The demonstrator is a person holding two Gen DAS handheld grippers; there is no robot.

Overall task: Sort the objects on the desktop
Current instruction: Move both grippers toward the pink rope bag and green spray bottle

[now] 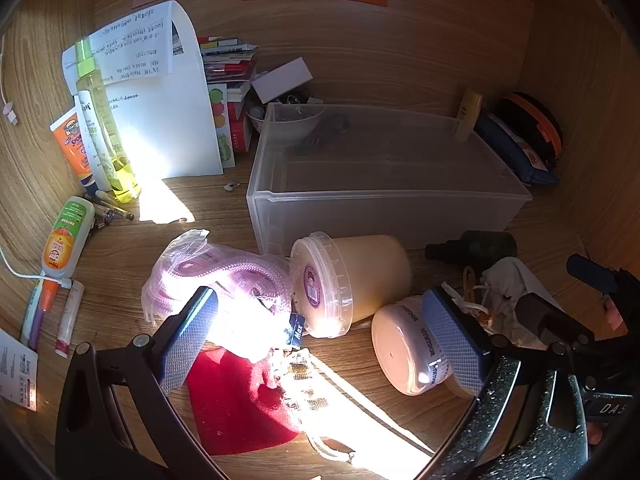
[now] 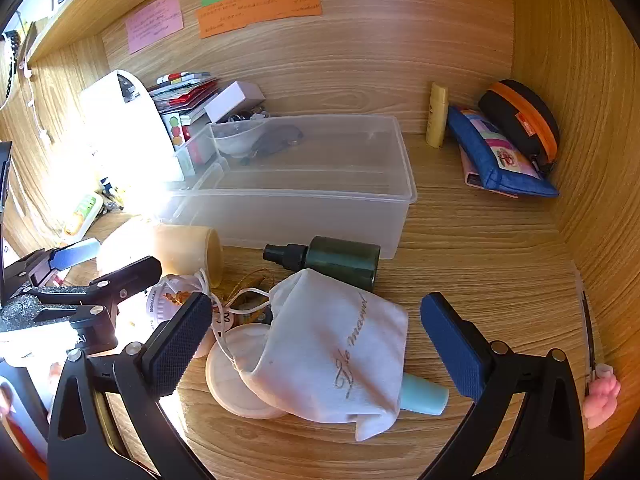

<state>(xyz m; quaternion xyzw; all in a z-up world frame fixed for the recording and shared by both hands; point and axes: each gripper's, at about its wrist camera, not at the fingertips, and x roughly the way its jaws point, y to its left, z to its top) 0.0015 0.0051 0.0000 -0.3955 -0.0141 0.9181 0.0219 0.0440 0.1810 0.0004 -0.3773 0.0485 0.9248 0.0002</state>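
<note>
A clear plastic bin [image 1: 384,184] [image 2: 304,184] stands at the back of the wooden desk. In front of it lie a cream lidded tub [image 1: 352,284] on its side, a bagged pink rope [image 1: 224,280], a white jar [image 1: 408,348], a dark green spray bottle [image 2: 332,260] and a white drawstring pouch [image 2: 332,356]. My left gripper [image 1: 320,336] is open above the rope, tub and jar. My right gripper [image 2: 316,344] is open around the white pouch, holding nothing. A teal tube [image 2: 424,396] pokes out from under the pouch.
Sunscreen tubes, a yellow spray bottle [image 1: 104,128] and pens stand at the left. Papers and a book pile [image 1: 228,64] lie behind the bin. A blue pouch [image 2: 496,156], an orange-black case [image 2: 524,120] and a yellow tube [image 2: 437,120] sit back right. A red cloth [image 1: 236,404] lies near.
</note>
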